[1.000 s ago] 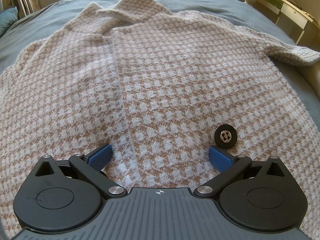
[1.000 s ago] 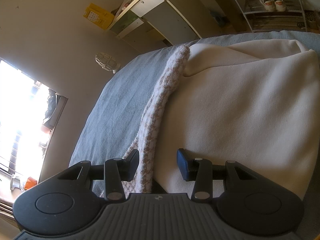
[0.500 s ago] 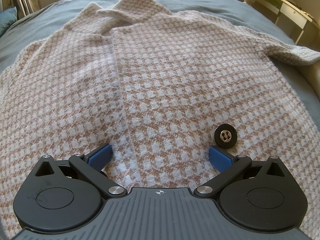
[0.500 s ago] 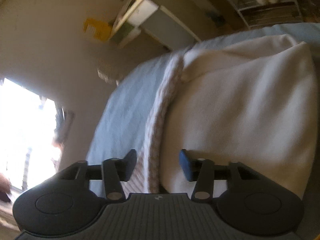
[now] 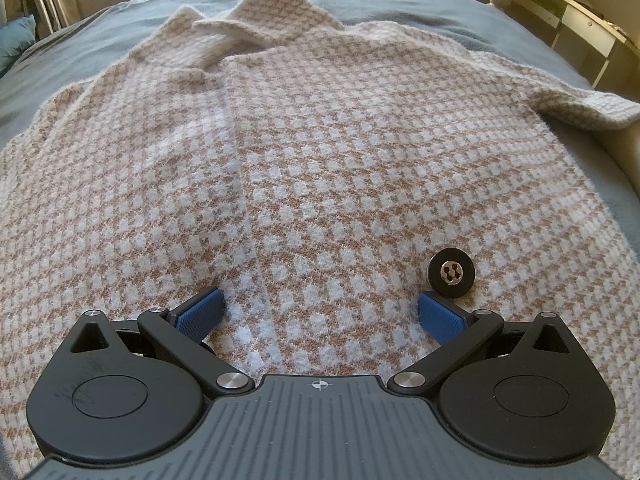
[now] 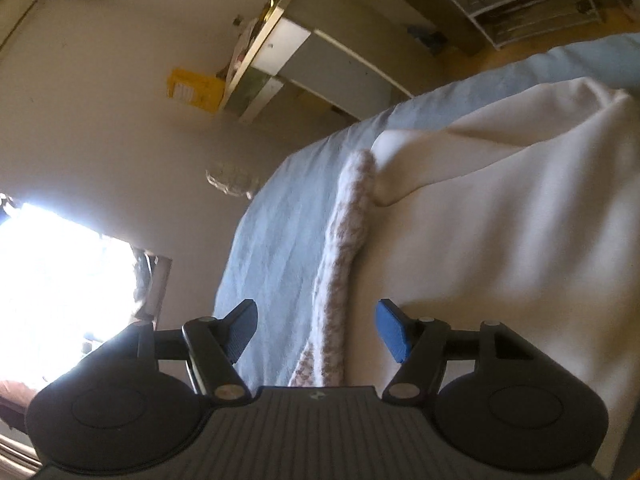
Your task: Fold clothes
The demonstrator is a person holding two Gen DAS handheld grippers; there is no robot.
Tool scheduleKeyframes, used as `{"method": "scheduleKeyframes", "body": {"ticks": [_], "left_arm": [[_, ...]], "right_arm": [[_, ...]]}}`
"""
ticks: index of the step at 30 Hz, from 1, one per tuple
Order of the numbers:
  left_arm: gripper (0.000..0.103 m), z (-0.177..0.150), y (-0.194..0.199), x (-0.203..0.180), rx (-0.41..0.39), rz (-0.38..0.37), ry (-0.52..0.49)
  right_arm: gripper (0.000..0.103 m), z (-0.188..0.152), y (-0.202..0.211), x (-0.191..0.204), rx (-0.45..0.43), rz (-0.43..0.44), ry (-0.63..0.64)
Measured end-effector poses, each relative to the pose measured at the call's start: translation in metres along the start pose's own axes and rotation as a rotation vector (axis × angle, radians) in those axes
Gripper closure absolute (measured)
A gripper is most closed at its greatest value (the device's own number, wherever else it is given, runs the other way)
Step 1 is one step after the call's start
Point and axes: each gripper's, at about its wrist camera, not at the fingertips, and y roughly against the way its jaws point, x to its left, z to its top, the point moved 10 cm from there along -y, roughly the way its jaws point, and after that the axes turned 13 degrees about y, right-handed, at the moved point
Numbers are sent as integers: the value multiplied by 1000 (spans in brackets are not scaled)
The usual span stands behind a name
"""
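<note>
Looking down the left gripper, its jaws are spread wide and released, blue pads resting on or just above the brown-and-white checked knit jacket; can't tell if they actually touch it; nothing is pinched between them. That jacket lies spread flat on the grey-blue bed sheet, collar far ahead of the jaws, front seam running from between the jaws up toward it; one round black button with a metal centre sits just beyond the right-hand pad, very close to it; a sleeve sticks out far ahead and to the right of the jaws.

Over on the right gripper the view is tilted and a bit blurry; its jaws have just been opening and now stand apart, released; a narrow strip of the same checked knit runs lengthwise through the gap, touching neither pad as far as I can see; a plain cream cloth fills the side by the blue pad, bed sheet on the other side; pale cabinet and bright window way beyond.
</note>
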Motion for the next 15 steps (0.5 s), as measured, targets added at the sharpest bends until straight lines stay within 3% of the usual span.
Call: {"method": "scheduleKeyframes", "body": {"ticks": [5, 7, 12, 15], "left_arm": [[0, -1, 0, 0, -3, 1, -1], [0, -1, -1, 0, -4, 1, -1], [0, -2, -1, 0, -8, 2, -2], [0, -2, -1, 0, -11, 2, -3]], "right_arm": [[35, 1, -17, 8, -1, -26, 39], [38, 2, -22, 14, 14, -59, 111], [58, 6, -34, 24, 37, -149, 227], [77, 5, -39, 25, 42, -205, 258]]}}
